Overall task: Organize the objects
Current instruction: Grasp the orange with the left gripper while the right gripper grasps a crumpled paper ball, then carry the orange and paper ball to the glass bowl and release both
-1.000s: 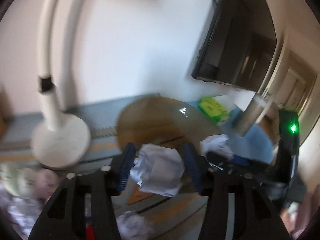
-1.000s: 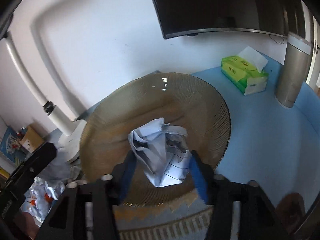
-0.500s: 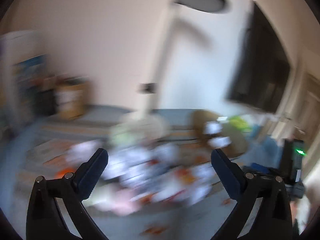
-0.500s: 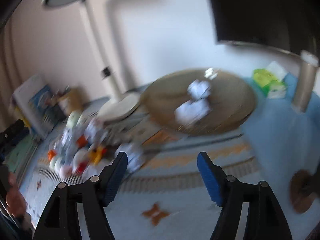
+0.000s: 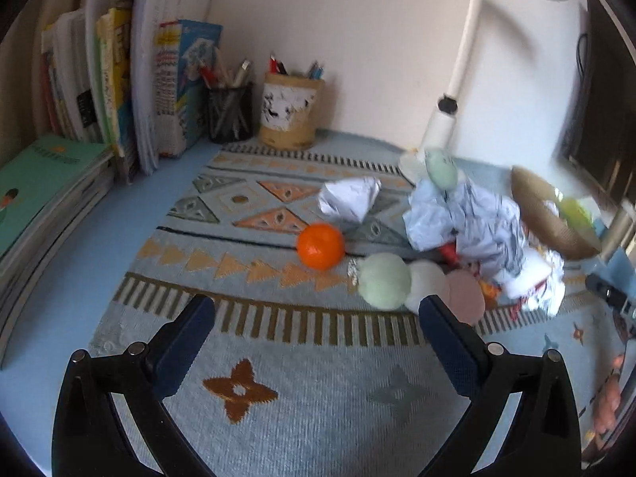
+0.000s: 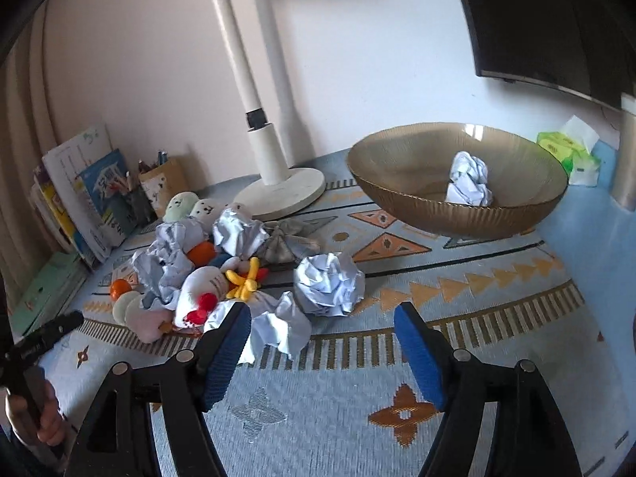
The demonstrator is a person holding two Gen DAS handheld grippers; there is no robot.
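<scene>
Both grippers hover over a patterned mat. My left gripper (image 5: pixel 316 314) is open wide and empty, short of an orange ball (image 5: pixel 320 245) and a pale green plush (image 5: pixel 383 281). Crumpled paper (image 5: pixel 469 218) and more soft toys pile up to its right. My right gripper (image 6: pixel 320 318) holds nothing and its jaws are opening. A crumpled paper ball (image 6: pixel 330 282) lies just beyond its tips, and a flatter paper wad (image 6: pixel 278 330) sits by its left finger. The brown glass bowl (image 6: pixel 401 194) at back right holds crumpled paper (image 6: pixel 469 179). A hand holds the left gripper (image 6: pixel 43 338) at that view's left edge.
A white desk lamp (image 6: pixel 278 187) stands behind the pile. Books (image 5: pixel 119 79) and two pen holders (image 5: pixel 290 111) line the back left wall. A green tissue box (image 6: pixel 568 151) and a metal tumbler (image 6: pixel 628 151) sit beyond the bowl, under a dark monitor (image 6: pixel 556 20).
Both grippers were shut on crumpled paper over the bowl; both have let go, opened, and swung left and down toward the pile on the mat.
</scene>
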